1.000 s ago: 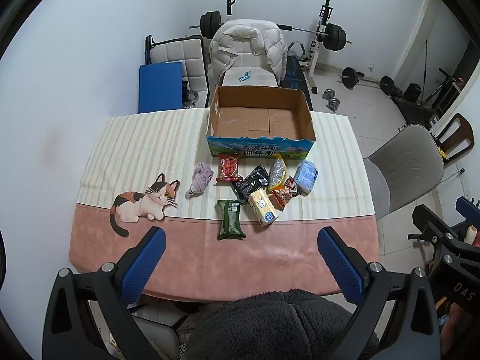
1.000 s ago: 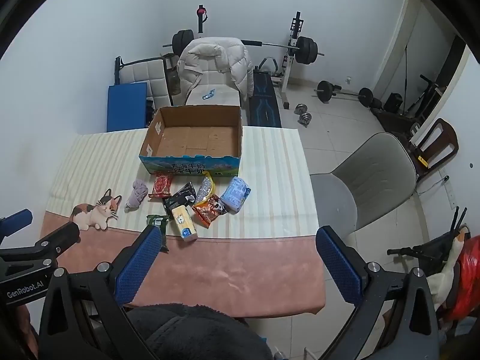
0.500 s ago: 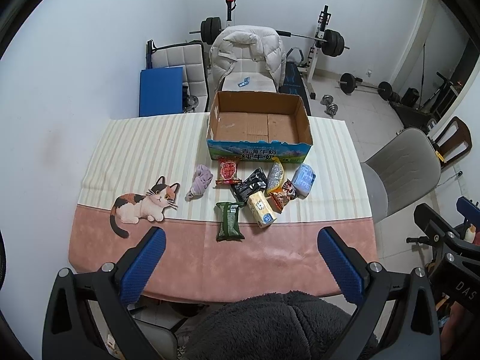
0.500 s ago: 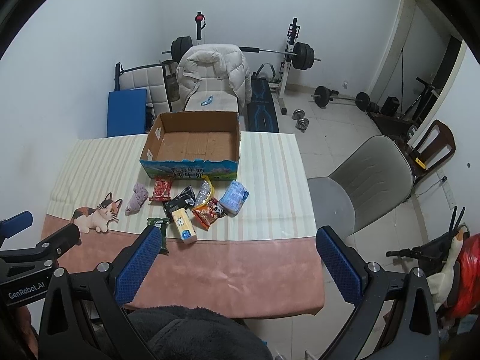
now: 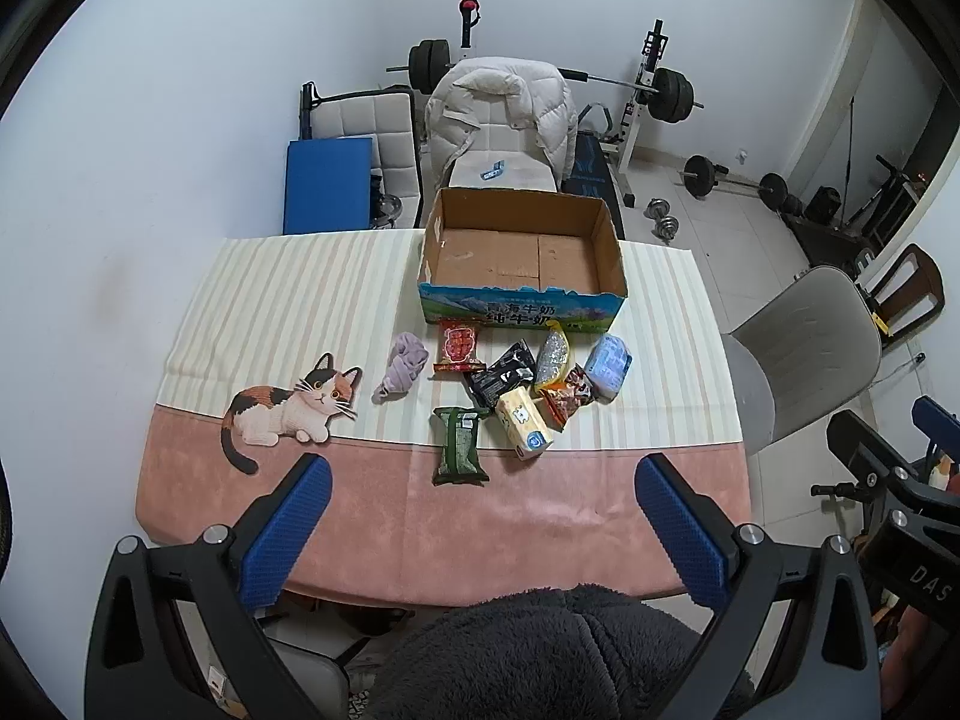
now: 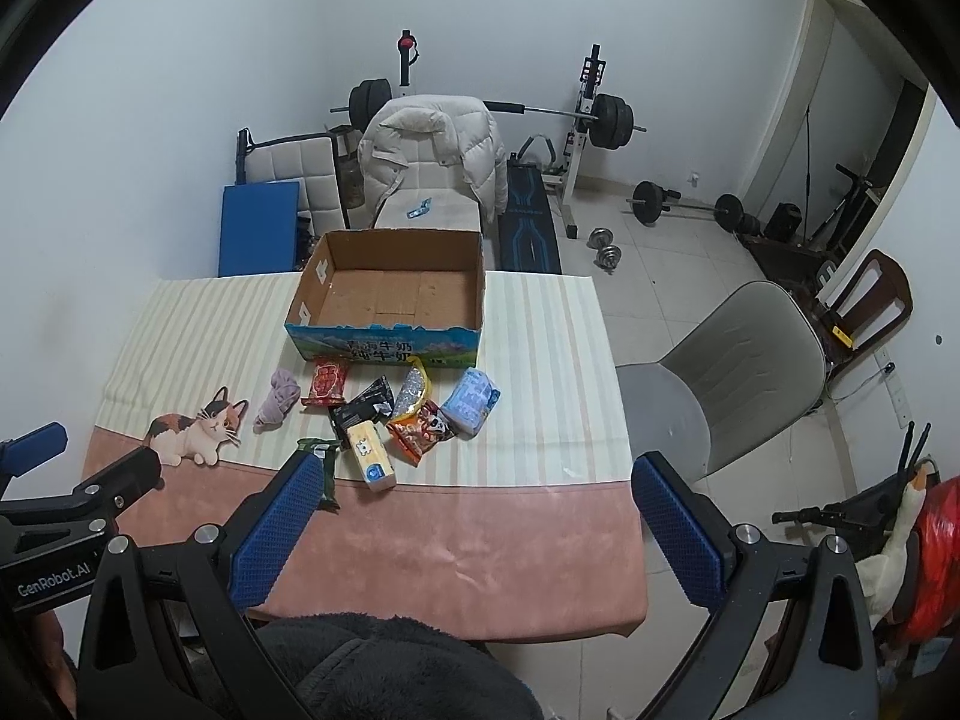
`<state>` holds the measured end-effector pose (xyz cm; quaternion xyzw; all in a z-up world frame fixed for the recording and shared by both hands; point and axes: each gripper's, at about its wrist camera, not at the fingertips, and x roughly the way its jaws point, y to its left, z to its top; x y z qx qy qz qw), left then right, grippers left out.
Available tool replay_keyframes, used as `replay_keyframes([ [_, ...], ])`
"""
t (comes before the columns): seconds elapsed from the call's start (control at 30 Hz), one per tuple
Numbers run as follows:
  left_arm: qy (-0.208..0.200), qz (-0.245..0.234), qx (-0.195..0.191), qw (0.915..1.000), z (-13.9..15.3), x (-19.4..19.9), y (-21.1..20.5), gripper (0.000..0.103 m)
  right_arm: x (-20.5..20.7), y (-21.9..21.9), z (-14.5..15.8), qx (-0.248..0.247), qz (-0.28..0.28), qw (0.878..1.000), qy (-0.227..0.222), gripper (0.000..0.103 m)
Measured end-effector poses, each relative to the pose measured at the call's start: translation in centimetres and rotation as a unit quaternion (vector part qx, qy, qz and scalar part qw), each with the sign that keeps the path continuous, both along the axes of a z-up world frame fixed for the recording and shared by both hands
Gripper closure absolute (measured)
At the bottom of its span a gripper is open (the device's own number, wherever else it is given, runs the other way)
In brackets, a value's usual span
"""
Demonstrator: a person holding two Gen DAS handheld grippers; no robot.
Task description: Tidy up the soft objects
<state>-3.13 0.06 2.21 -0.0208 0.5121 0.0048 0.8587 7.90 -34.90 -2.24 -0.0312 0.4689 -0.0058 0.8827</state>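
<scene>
An empty cardboard box (image 5: 522, 252) (image 6: 390, 294) stands at the table's far side. In front of it lie several soft packets: a red one (image 5: 459, 348), a black one (image 5: 503, 373), a green one (image 5: 459, 445) (image 6: 324, 468), a yellow one (image 5: 523, 422) (image 6: 371, 456), a blue-white one (image 5: 609, 367) (image 6: 472, 401), and a lilac cloth (image 5: 402, 365) (image 6: 279, 396). My left gripper (image 5: 483, 531) and right gripper (image 6: 471, 528) are both open and empty, held high over the table's near edge.
The table carries a striped and pink cloth (image 5: 540, 528) with a printed cat (image 5: 288, 411). A grey chair (image 5: 804, 354) stands at the right. A chair with a white jacket (image 5: 498, 108) and gym weights (image 5: 672, 102) stand behind the table.
Both grippers have risen and drawn back a little, so the table looks smaller. Nothing on the table has moved.
</scene>
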Motion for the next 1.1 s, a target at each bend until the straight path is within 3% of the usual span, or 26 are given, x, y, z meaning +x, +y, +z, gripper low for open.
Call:
replay_keyframes([
  [1.1, -0.012, 0.000, 0.005, 0.9999, 0.74, 0.35, -0.11, 0.000, 0.08, -0.57, 0.77, -0.002, 0.002, 1.000, -0.008, 0.000],
])
